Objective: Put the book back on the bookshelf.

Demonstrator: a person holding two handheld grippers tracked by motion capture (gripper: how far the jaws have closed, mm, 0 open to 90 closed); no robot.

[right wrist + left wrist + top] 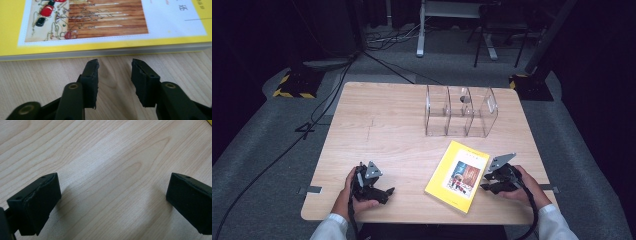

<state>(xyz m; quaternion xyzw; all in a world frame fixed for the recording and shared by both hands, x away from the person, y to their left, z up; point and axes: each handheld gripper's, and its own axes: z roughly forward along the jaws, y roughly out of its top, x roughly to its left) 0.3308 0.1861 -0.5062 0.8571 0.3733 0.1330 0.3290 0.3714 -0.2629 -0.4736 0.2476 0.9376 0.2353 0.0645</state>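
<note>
**Right gripper lines up on the yellow book's edge**

Here's the right gripper [114, 65], jaws parted to a narrow gap and holding nothing, their tips just short of the page edge of the yellow book [100, 27]. No contact yet, bare wood shows between jaws and book. The left gripper [113, 195] sits with its jaws spread wide over plain tabletop, empty, well to the left of the book.

Pulling back to the high view: the book [458, 175] lies flat, cover up, on the wooden table [377, 130], with the right gripper [488, 186] at its right side and the left gripper [384, 192] well off its left side. The clear acrylic organizer [460, 112] stands just beyond the book's far end, its three slots apparently empty.

Progress looks early: the book is ungripped, so grasping, lifting and, likely, slotting it upright all remain. The book's long axis runs from its near edge by the person up toward the organizer, leaning slightly right.
</note>
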